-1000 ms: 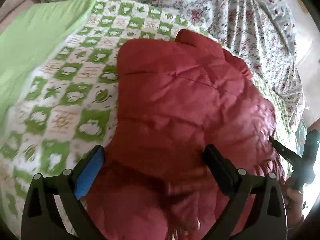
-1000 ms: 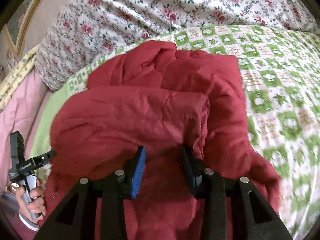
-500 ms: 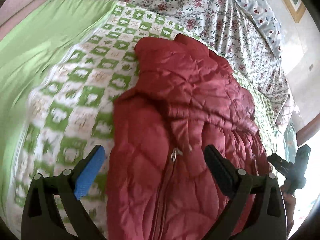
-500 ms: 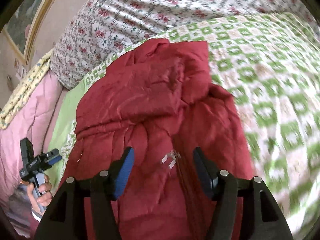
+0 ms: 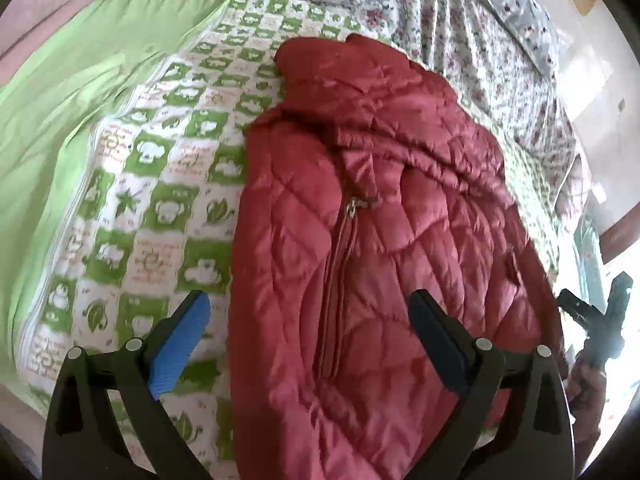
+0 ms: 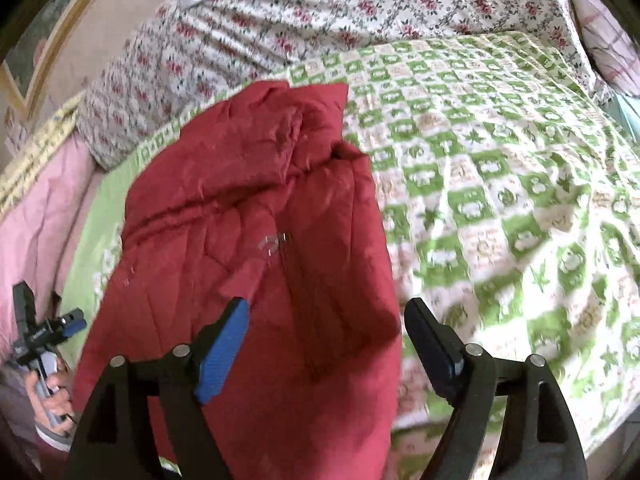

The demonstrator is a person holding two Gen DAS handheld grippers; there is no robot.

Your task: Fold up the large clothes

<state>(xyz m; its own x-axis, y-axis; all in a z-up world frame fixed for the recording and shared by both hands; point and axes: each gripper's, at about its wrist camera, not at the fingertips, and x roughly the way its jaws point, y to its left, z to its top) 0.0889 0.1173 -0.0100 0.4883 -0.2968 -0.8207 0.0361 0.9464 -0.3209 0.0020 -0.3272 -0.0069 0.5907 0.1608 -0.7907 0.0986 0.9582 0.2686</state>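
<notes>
A red quilted jacket (image 5: pixel 380 232) lies on the bed with its zipper (image 5: pixel 352 206) up and its sleeves folded in; the right wrist view shows the same jacket (image 6: pixel 248 240) stretched along the bed. My left gripper (image 5: pixel 310 330) hangs open above the jacket's lower left part, with nothing gripped. My right gripper (image 6: pixel 326 338) hovers over the jacket's lower right edge, its jaws opening and pressing on nothing. Each wrist view catches the other gripper at its edge, the left gripper (image 6: pixel 48 332) in a hand and the right gripper (image 5: pixel 596 316) likewise.
A green-and-white checked blanket (image 5: pixel 160 184) covers the bed under the jacket and spreads wide in the right wrist view (image 6: pixel 500 184). A floral quilt (image 6: pixel 320 12) lies bunched at the head. A plain green sheet (image 5: pixel 80 80) and a pink cover (image 6: pixel 36 208) line the sides.
Both grippers pulled back from the jacket, which now lies flat with the zipper showing. The right gripper's jaws went from narrow around a fold to wide apart. The left stayed open.
</notes>
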